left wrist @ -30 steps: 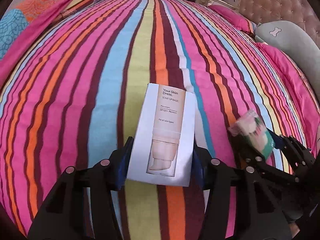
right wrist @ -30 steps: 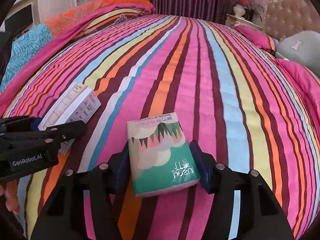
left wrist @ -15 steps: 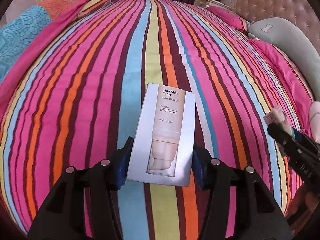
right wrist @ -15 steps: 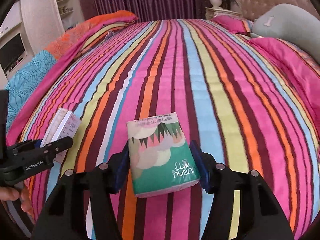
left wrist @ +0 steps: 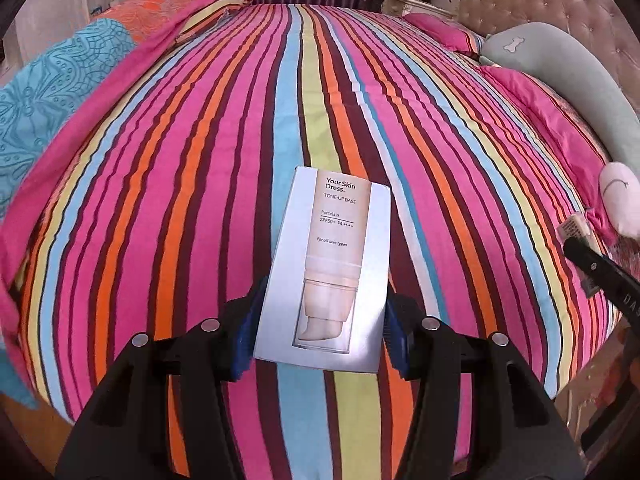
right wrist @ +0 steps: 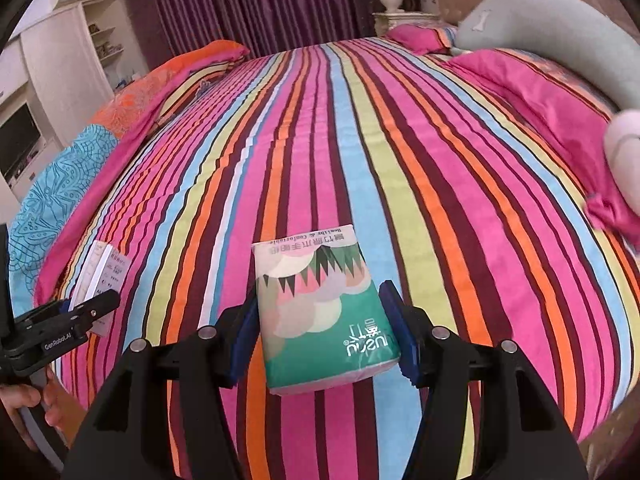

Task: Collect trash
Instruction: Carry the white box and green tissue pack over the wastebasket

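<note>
The left gripper [left wrist: 322, 334] is clamping a white box [left wrist: 328, 272]; the right gripper [right wrist: 320, 334] is clamping a tissue pack [right wrist: 324, 312], both above the striped bed [right wrist: 400, 160].

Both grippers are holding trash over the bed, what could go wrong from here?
The left gripper pinches only the lower end of the white box, so it might tilt or slip out. The right gripper squeezes a soft tissue pack, which may deform and slide free. Either would likely drop onto the striped bedspread.

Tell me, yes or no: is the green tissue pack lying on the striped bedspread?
No, the green tissue pack is clamped between the right gripper pads, above the striped bedspread.
</note>
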